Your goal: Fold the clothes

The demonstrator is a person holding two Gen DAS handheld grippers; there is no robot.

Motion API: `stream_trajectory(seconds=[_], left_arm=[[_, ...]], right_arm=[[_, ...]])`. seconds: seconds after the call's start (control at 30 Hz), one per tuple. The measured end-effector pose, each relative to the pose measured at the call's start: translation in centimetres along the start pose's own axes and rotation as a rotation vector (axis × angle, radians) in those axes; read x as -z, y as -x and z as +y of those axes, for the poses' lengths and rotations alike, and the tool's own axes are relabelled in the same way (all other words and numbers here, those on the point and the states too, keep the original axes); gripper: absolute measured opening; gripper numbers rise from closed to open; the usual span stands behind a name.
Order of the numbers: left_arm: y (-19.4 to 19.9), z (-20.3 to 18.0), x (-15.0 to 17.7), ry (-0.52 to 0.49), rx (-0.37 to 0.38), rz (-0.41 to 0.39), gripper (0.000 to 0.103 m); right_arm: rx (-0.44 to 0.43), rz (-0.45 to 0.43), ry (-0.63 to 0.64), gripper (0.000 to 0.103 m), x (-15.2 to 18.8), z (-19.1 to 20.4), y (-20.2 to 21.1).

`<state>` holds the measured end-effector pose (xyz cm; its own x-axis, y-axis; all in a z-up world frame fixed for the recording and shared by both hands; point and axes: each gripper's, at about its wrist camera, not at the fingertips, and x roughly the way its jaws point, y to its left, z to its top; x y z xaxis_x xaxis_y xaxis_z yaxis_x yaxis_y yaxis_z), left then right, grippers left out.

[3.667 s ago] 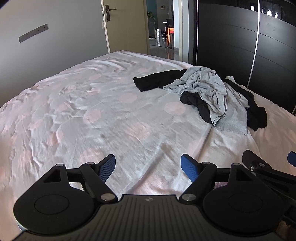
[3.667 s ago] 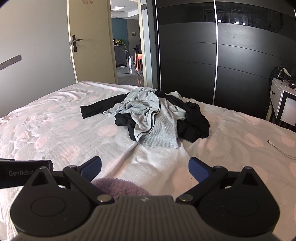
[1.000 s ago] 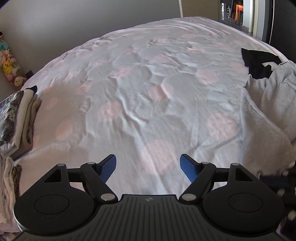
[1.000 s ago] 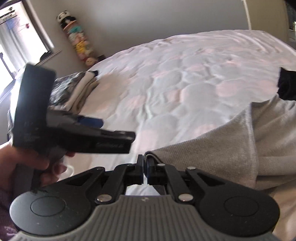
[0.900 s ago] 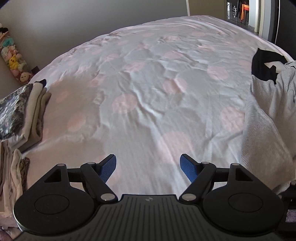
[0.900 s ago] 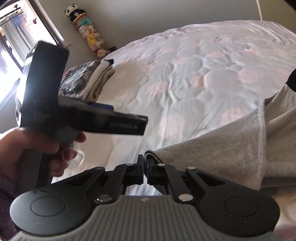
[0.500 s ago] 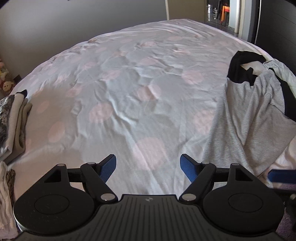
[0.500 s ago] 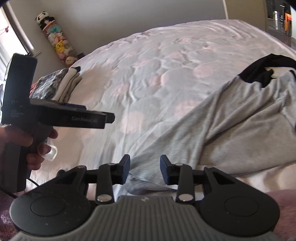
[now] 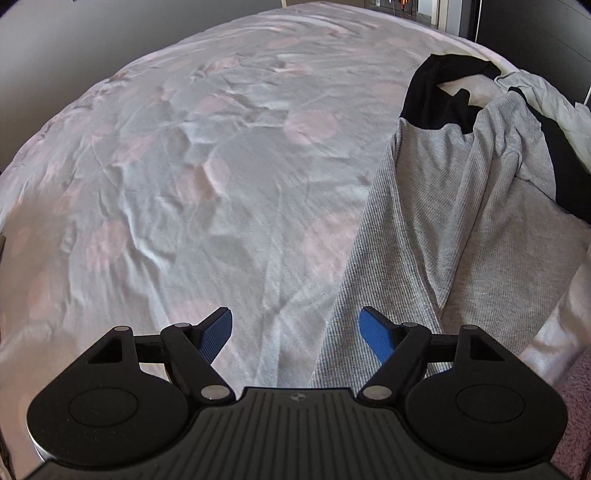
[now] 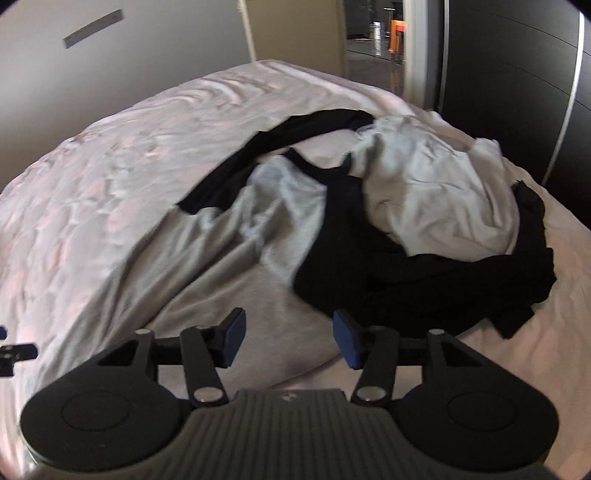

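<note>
A grey ribbed garment [image 9: 436,229] lies stretched toward me on the bed, its near hem just in front of my left gripper [image 9: 295,330], which is open and empty above the hem's left edge. In the right wrist view the same grey garment [image 10: 207,266] runs from the pile to the near left. My right gripper [image 10: 289,338] is open and empty just above it. Behind lie a black garment [image 10: 424,280] and a white one [image 10: 436,184], bunched together.
The bed sheet [image 9: 184,166] is pale with pink dots and wrinkled. A dark wardrobe [image 10: 517,74] stands at the right, an open doorway [image 10: 373,33] at the back. The tip of the left gripper [image 10: 11,350] shows at the left edge.
My right gripper let go of the grey garment's hem, opened, and swung right to face the pile. The left gripper moved closer to the hem, still open.
</note>
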<state>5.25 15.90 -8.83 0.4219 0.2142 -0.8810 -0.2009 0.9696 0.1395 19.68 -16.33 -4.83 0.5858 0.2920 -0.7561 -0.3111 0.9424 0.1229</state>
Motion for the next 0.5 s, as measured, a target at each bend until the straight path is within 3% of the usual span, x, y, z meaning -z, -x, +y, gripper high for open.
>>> stream_trajectory(seconds=[0.23,0.27,0.3,0.33,0.37,0.4,0.43,0.5], left_arm=[[-4.1,-1.2,-1.1,0.009,0.008,0.082,0.075],[-4.3,-1.3,-1.2,0.015,0.015,0.083,0.074],[-4.5,-1.3,-1.2,0.021,0.023,0.083,0.066],[-4.5,-1.3,-1.3,0.025,0.042,0.082,0.060],[-4.6,-1.3,-1.4,0.029,0.065,0.081,0.048],[-4.5,-1.3,-1.5,0.039,0.096,0.080,0.032],[-4.4,-1.1,-1.6,0.051,0.130,0.079,0.025],[-4.3,-0.6,-1.6,0.090,0.161,0.079,0.012]], right_arm=[[0.012,0.028,-0.069,0.063,-1.0,-2.5,-4.6],[0.010,0.028,-0.069,0.062,-1.0,-2.6,-5.0],[0.008,0.029,-0.069,0.062,-1.0,-2.7,-5.5],[0.002,0.031,-0.069,0.053,-1.0,-2.7,-5.8],[-0.012,0.037,-0.074,0.031,-1.1,-2.6,-6.0],[-0.030,0.044,-0.081,0.019,-1.1,-2.6,-6.2],[-0.050,0.047,-0.082,0.006,-1.1,-2.3,-6.3],[-0.084,0.039,-0.072,0.006,-1.0,-1.3,-5.8]])
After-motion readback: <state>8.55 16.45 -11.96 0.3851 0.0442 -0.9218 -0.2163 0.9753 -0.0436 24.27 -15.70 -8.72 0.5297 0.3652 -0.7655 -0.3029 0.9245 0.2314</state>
